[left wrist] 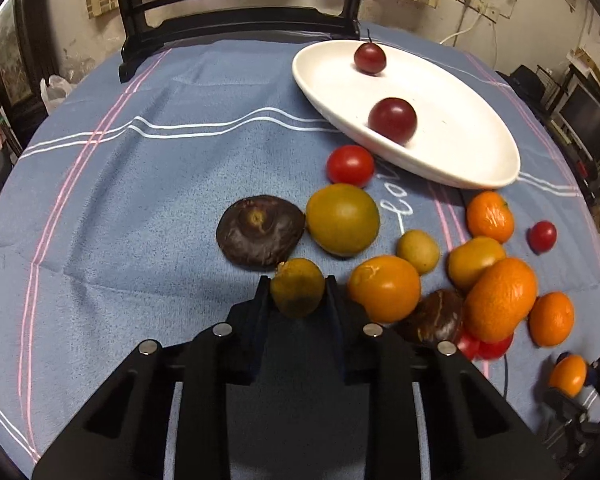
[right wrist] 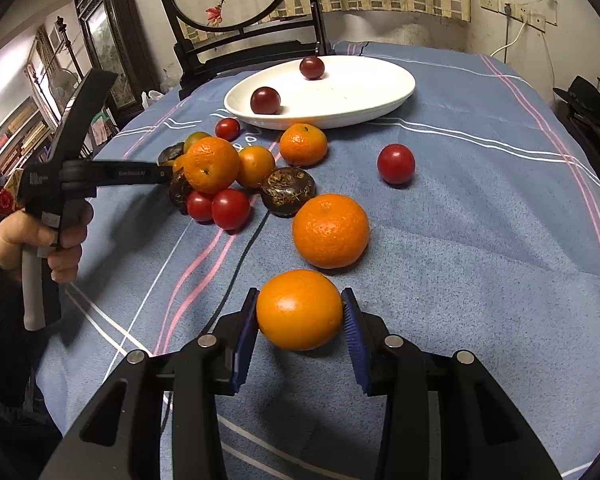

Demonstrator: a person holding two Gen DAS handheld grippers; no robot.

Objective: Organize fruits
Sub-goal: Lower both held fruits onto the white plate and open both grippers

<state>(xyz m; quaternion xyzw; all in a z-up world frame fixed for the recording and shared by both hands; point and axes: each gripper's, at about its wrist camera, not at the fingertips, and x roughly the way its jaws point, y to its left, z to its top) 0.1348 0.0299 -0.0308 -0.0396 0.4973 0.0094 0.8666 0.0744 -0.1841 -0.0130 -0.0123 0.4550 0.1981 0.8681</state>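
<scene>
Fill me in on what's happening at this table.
A person is sorting fruit with a handheld claw in each hand. The left claw is shut on a small greenish-yellow fruit at the edge of the pile; the right claw is shut on an orange. The white oval plate holds only two dark red fruits so far; the rest lie loose on the blue cloth.

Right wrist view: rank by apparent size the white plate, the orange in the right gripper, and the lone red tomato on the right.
1. white plate
2. orange, enlarged by nearness to the camera
3. red tomato
</scene>
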